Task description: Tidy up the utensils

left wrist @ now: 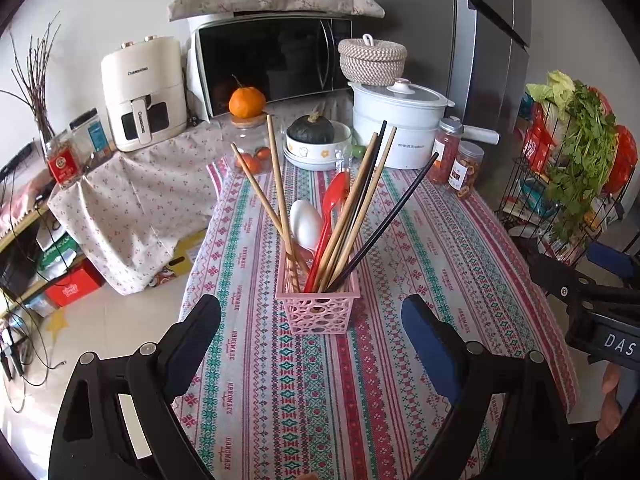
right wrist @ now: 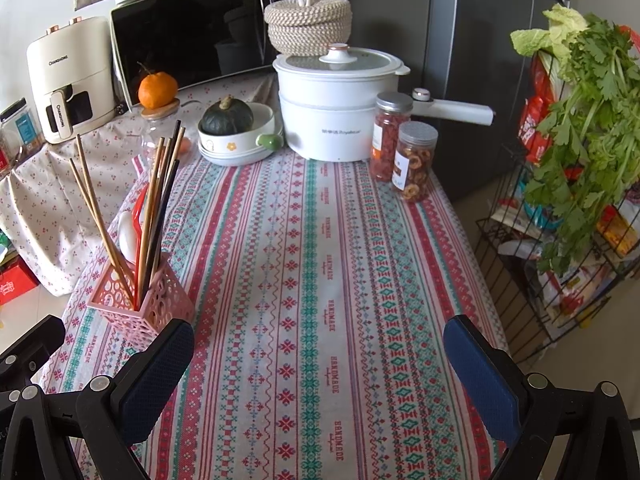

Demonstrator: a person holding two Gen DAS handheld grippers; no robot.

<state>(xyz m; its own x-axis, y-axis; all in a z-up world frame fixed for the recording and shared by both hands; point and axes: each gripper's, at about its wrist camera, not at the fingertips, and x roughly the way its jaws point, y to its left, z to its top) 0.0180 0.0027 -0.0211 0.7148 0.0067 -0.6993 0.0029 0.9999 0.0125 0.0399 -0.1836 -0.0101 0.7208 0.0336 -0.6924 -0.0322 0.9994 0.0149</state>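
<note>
A pink perforated utensil basket point(left wrist: 318, 306) stands upright on the patterned tablecloth point(left wrist: 420, 264). It holds several wooden chopsticks point(left wrist: 280, 196), black chopsticks point(left wrist: 394, 216), a red spoon point(left wrist: 334, 200) and a white spoon point(left wrist: 305, 224). My left gripper point(left wrist: 312, 320) is open and empty, its fingers on either side of the basket and nearer the camera. The basket also shows at the left of the right wrist view point(right wrist: 140, 300). My right gripper point(right wrist: 320, 344) is open and empty over bare tablecloth point(right wrist: 320, 260), to the right of the basket. It also shows in the left wrist view point(left wrist: 592, 288).
At the table's far end stand a white pot point(right wrist: 332, 116), two jars point(right wrist: 404, 152), and a bowl with a dark squash point(right wrist: 232, 128). A microwave point(right wrist: 192, 44) and air fryer point(right wrist: 68, 76) stand behind. A wire rack with greens point(right wrist: 572, 152) stands right of the table.
</note>
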